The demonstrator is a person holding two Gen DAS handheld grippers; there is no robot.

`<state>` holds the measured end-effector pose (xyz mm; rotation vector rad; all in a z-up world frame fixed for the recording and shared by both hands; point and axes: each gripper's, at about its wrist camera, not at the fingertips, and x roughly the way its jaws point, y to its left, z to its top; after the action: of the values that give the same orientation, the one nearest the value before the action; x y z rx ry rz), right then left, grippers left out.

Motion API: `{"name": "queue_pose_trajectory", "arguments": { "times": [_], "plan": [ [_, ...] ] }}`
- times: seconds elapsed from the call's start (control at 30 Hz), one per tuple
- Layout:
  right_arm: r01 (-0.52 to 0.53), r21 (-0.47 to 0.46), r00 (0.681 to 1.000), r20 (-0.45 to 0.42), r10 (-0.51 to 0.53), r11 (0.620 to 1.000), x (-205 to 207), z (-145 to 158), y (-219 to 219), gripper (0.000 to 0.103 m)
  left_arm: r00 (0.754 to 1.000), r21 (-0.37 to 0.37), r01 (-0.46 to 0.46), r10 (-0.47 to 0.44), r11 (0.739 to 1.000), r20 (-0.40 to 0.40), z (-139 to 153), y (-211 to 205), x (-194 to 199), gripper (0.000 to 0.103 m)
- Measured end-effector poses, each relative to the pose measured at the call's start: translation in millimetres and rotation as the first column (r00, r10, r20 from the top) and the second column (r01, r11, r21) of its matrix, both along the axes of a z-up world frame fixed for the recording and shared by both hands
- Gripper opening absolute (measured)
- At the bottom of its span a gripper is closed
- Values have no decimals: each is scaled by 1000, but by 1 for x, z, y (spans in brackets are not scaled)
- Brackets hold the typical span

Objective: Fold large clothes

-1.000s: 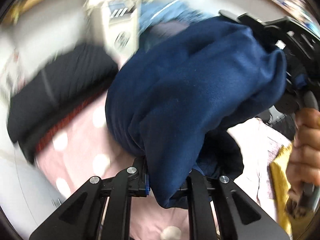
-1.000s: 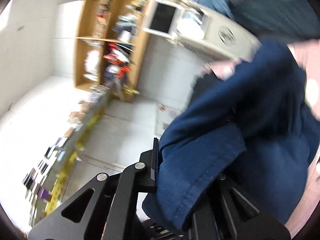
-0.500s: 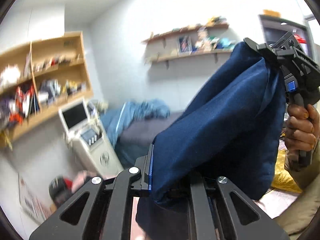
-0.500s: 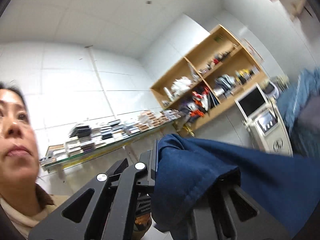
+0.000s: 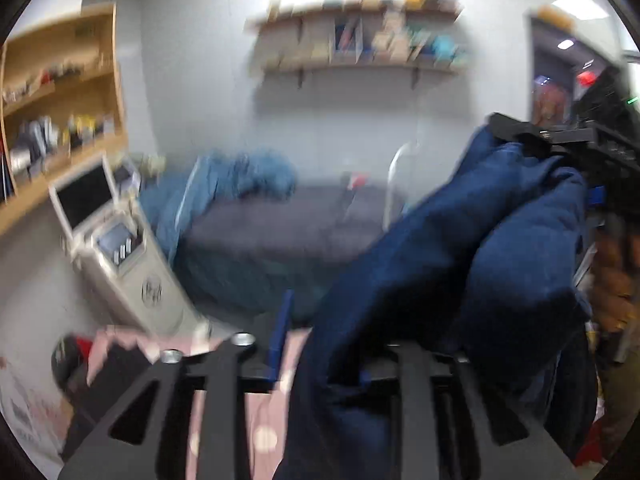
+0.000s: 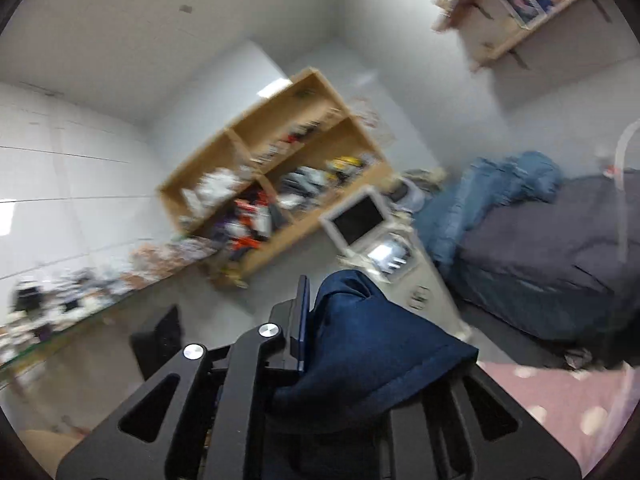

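Navy cloth, a large dark blue garment [image 5: 460, 280], hangs in the air between the two grippers, bunched in thick folds above a pink dotted cover [image 5: 256, 420]. At the left gripper [image 5: 332, 344] the jaws are opening: a clear gap shows between the blue-edged left finger [image 5: 280, 332] and the cloth, which lies against and over the right finger, hiding it. At the right gripper [image 6: 356, 344] the jaws are opening too; a fold of the same garment [image 6: 368, 352] stands up between them, just beside the left pad and draped over the right finger, so I cannot tell whether that side still presses. Seen from the left wrist, the right gripper [image 5: 560, 140] sits at the garment's high end, a hand [image 5: 612, 280] below it.
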<state>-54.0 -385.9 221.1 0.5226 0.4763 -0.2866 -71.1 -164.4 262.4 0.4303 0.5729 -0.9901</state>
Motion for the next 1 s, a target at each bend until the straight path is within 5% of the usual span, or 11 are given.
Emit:
{"name": "queue_pose_trajectory", "arguments": {
  "times": [0.03,0.07,0.2,0.3,0.47,0.63,0.73,0.87,1.0],
  "plan": [
    [29,-7,996,-79,-29,1000,5,-28,-14,49,999,45,-27,29,999,-36,-26,-13,12,60],
    [70,-9,984,-164,-71,997,5,-61,-29,58,995,82,-37,45,996,-92,-65,-28,26,63],
    [304,114,886,-398,-236,946,-49,-194,-74,62,982,197,-82,113,977,-152,-189,-50,42,72],
    [394,156,833,-477,-280,906,-110,-253,-76,62,961,282,-170,222,944,-165,-248,-32,52,82],
    [492,81,697,-633,-337,867,-199,-309,-49,63,921,406,-250,345,879,-181,-306,32,60,84],
    [535,3,592,-715,-373,845,-253,-336,-31,63,844,461,-284,447,841,-296,-330,104,41,85],
    [551,36,601,-711,-366,834,-266,-338,-26,63,840,445,-248,419,861,-344,-327,101,14,86],
    [520,59,624,-707,-332,852,-247,-335,-14,63,888,438,-86,267,895,-373,-330,47,-47,93],
    [501,86,658,-684,-315,861,-241,-334,3,64,958,522,99,60,847,-279,-351,-11,-128,95]
  ]
}}
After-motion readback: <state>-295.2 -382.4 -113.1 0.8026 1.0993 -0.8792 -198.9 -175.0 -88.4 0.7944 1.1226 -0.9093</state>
